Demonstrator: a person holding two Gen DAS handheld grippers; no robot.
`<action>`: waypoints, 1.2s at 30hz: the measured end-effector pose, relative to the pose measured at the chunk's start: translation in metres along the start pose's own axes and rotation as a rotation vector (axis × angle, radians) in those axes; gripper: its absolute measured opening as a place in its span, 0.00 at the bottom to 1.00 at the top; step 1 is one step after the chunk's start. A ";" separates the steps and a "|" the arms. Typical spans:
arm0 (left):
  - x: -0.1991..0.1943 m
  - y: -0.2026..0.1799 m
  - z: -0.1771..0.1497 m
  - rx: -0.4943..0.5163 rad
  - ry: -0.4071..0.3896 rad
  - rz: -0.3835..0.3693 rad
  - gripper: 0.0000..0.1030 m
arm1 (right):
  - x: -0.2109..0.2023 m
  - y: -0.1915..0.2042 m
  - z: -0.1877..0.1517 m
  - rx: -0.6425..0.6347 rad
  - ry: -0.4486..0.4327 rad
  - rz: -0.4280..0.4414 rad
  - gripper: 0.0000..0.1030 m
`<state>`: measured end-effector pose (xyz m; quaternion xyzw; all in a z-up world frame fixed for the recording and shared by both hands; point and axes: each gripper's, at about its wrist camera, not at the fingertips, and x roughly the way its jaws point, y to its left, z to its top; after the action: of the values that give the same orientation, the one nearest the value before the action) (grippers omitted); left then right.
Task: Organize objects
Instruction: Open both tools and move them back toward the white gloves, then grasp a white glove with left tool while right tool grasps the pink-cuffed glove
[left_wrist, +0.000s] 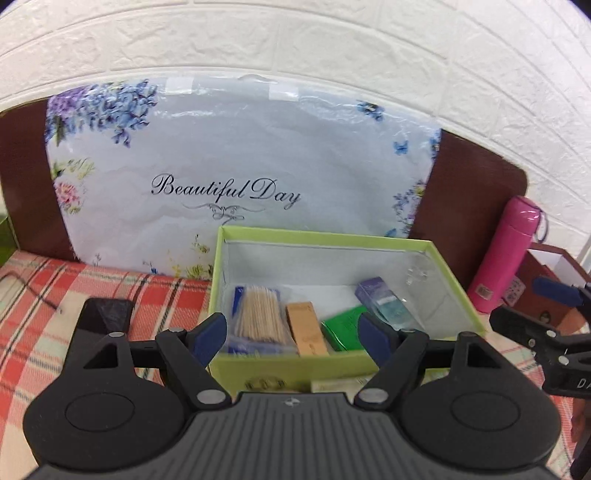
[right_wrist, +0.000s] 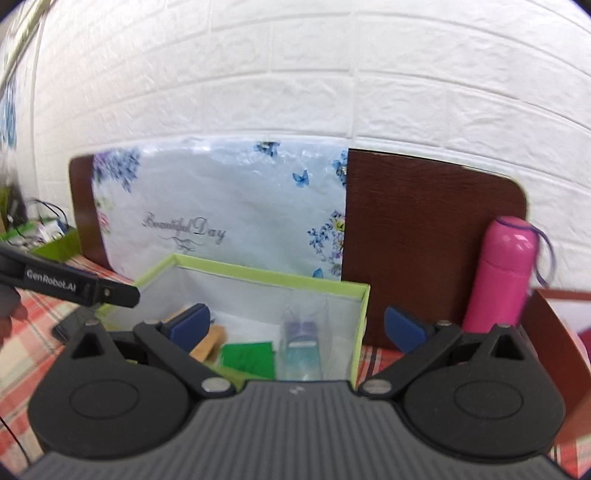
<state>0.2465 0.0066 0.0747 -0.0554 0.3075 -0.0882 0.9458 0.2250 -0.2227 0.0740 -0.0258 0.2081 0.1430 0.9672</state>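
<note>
Fingers of the left gripper (left_wrist: 293, 338) stand wide apart with nothing between them, hovering just in front of the near wall of a green box (left_wrist: 458, 291). On the left of that view a dark phone (left_wrist: 105, 314) lies flat on the plaid-covered surface (left_wrist: 33, 295), beside the left finger. Inside the box, from left to right, lie a pack of wooden sticks (left_wrist: 258, 314), a small tan box (left_wrist: 306, 326), a green packet (left_wrist: 345, 326) and a purple-capped clear bottle (left_wrist: 384, 301) leaning toward the right wall. Behind the box a floral bag (left_wrist: 240, 158) printed "Beautiful Day" leans against a brown board (left_wrist: 476, 184). Further right a pink flask (left_wrist: 506, 251) stands upright, just beside a brown box (left_wrist: 543, 269), and part of the right gripper (left_wrist: 543, 314) shows at the edge.

From the right wrist, the right gripper (right_wrist: 297, 328) also has its fingers spread wide and empty, one pad over the box interior and the other outside the right wall of the green box (right_wrist: 364, 321). The left gripper's body (right_wrist: 74, 284) reaches in from the left. The green packet (right_wrist: 247, 356) and bottle (right_wrist: 301, 343) lie between the fingers, blurred; the pink flask (right_wrist: 502, 273) stands at right.
</note>
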 end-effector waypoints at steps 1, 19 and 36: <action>-0.007 -0.002 -0.007 -0.011 -0.003 -0.007 0.79 | -0.010 0.001 -0.005 0.009 0.000 0.002 1.00; -0.057 -0.018 -0.121 -0.111 0.082 -0.042 0.79 | -0.104 0.041 -0.112 0.101 0.078 -0.024 1.00; -0.004 -0.018 -0.096 -0.225 0.042 0.047 0.78 | -0.060 0.065 -0.164 0.074 0.262 -0.057 0.73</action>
<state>0.1841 -0.0146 0.0030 -0.1520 0.3365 -0.0319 0.9288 0.0892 -0.1944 -0.0507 -0.0145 0.3372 0.1033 0.9356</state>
